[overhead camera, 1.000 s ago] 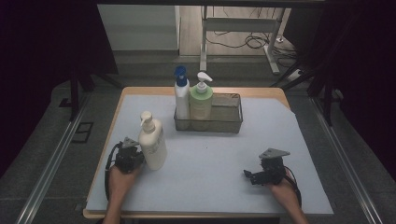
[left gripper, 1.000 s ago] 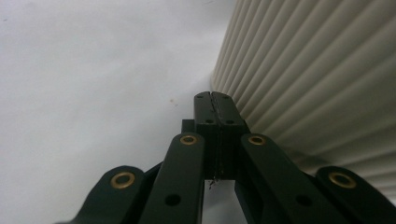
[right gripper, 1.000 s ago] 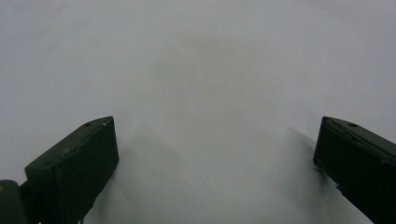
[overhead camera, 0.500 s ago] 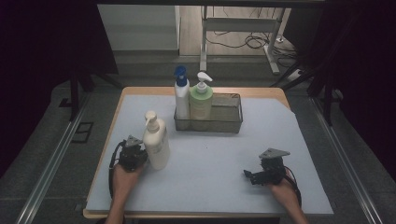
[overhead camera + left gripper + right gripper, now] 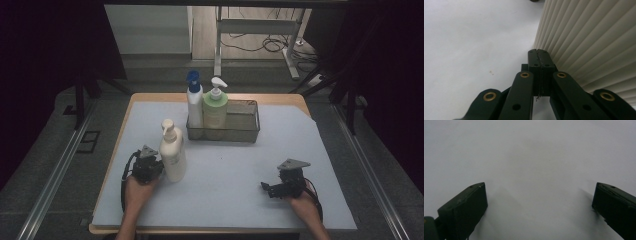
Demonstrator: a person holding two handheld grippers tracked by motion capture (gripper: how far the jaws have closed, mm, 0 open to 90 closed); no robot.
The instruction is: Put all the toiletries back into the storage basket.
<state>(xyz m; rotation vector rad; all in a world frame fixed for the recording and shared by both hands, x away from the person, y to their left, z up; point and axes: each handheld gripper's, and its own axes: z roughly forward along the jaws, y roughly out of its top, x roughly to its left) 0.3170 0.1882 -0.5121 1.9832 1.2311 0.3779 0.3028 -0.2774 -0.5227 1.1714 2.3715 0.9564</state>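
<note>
My left gripper [image 5: 148, 167], jaws pressed together with nothing between them, rests against the side of the cream pump bottle [image 5: 172, 152], which stands upright on the white table cover [image 5: 235, 165], in front of the wire basket [image 5: 245, 131] holding a blue-capped bottle [image 5: 194, 102] and a green pump bottle [image 5: 215, 107]. To nudge the ribbed bottle well, I judge I should push low on its body, slowly, so it slides rather than tips. My right gripper [image 5: 280, 189] lies on the cover with its jaws spread wide, holding nothing.
</note>
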